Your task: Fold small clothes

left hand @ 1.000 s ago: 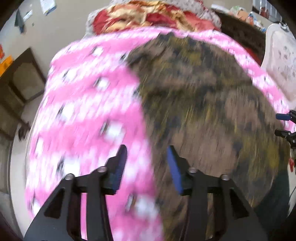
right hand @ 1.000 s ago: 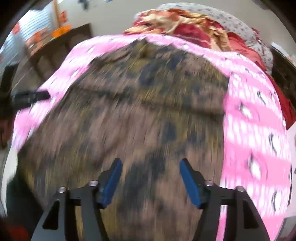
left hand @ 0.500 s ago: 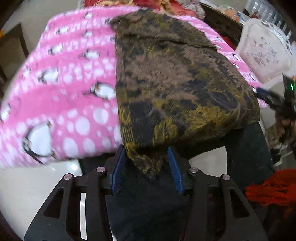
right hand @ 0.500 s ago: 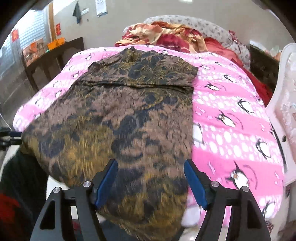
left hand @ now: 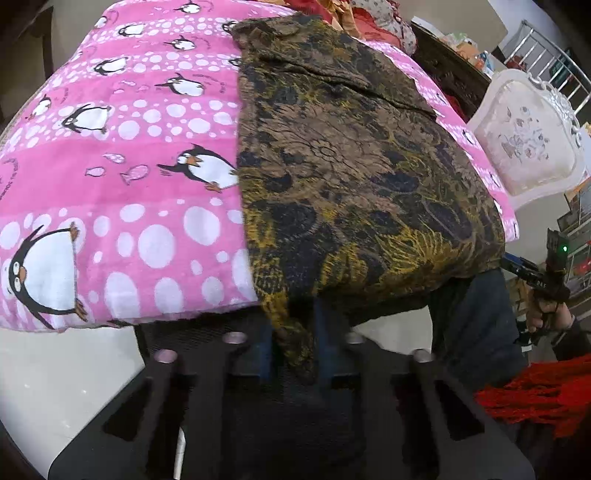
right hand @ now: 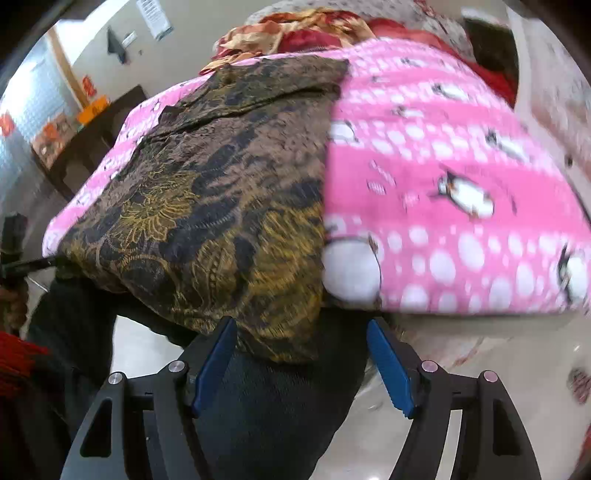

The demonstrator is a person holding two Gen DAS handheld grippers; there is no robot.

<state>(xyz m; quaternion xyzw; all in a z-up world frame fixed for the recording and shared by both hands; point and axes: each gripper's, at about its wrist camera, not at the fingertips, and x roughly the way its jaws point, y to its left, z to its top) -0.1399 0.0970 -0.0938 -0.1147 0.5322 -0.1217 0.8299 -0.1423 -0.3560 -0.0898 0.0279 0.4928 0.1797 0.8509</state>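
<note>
A brown, black and gold patterned garment lies spread flat on a pink penguin blanket, its near hem hanging over the bed's front edge. My left gripper is shut on the garment's near left hem corner, cloth pinched between the blue pads. In the right wrist view the garment shows again on the blanket. My right gripper is open, its jaws wide apart, just below the near right hem corner and holding nothing. The right gripper also shows at the right edge of the left wrist view.
Bedding in red and gold is piled at the bed's head. A white ornate chair back stands right of the bed. A dark wooden bench stands to the left. My dark trousers and a red knit sleeve are close below.
Both grippers drew back from over the garment to the bed's front edge. The left jaws closed on the hem corner. The right jaws stayed open.
</note>
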